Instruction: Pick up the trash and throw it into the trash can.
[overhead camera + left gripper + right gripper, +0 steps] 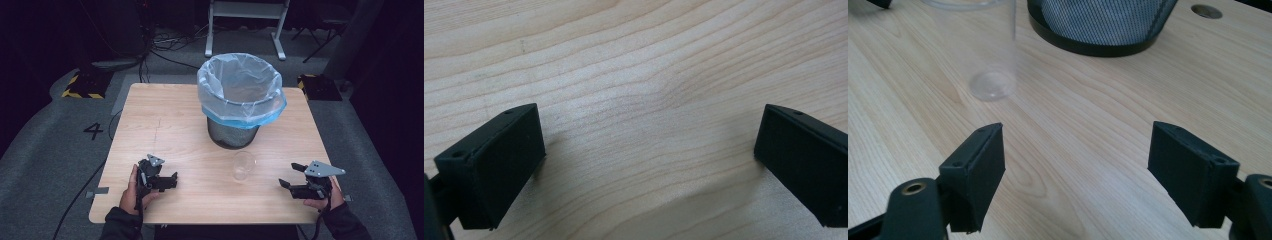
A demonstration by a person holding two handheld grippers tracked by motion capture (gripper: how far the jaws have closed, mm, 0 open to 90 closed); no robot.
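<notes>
Presently: clear plastic cup [244, 165], upright on table [165, 125], just before lined mesh bin [240, 100]. Left gripper [167, 181] and right gripper [292, 175], jaws spread, empty, rest low at near edge; cup seemingly staged within the right's reach for binning.

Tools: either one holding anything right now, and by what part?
Nothing held. The left tool is open over bare table; the right tool is open too, with the clear cup standing apart ahead of it.
</notes>
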